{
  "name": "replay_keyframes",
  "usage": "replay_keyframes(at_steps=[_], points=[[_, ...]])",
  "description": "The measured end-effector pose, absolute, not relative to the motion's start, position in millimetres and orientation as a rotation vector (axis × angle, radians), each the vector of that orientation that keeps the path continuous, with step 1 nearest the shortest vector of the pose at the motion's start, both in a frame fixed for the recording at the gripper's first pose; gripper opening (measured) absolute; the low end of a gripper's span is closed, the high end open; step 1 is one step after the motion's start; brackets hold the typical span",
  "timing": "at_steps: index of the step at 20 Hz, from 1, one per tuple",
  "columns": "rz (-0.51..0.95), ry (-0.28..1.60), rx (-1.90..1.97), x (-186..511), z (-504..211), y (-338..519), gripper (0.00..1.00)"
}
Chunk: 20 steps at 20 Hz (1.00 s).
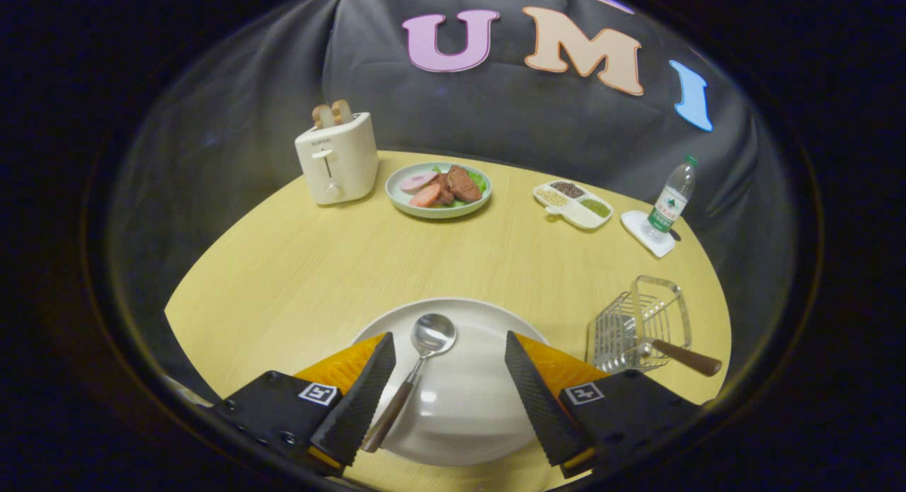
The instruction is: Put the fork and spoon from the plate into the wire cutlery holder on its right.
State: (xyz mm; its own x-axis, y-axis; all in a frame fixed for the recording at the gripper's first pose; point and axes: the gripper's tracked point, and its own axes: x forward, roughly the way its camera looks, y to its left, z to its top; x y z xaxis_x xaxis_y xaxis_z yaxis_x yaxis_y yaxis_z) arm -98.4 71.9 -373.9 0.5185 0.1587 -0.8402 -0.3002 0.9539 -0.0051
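The spoon (414, 375) lies on the white plate (467, 421), bowl pointing away toward the far side of the table, its brown handle running back beside the left finger. The gripper (453, 393) hovers low over the plate with its jaws wide apart, gripping nothing; the spoon sits in the gap between the two fingers, close to the left one and well clear of the right one. The gripper points forward and slightly down across the plate.

Just right of the plate stands the wire cutlery holder (640, 325), and a brown handle (685, 357) pokes out of it, leaning toward the right; what it belongs to is hidden inside the wires.

Both sit on a round pale wooden table (304, 279). Across the table are a cream toaster (337, 158) with two slices of bread in its slots, a pale green plate of food (439, 189) with meat and greens, a white divided dish (573, 204) holding grains, and a clear water bottle (672, 198) with a green cap standing on a white coaster (648, 233). The bottle's label and the toaster's small marking are too small to read.
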Motion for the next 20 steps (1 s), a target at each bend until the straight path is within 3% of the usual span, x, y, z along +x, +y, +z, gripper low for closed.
replay_keyframes(at_steps=[15,20], points=[[0.275,1.161,-0.213,-135,-423,83,0.98],[0.277,1.196,-0.183,-139,-426,89,0.68]])
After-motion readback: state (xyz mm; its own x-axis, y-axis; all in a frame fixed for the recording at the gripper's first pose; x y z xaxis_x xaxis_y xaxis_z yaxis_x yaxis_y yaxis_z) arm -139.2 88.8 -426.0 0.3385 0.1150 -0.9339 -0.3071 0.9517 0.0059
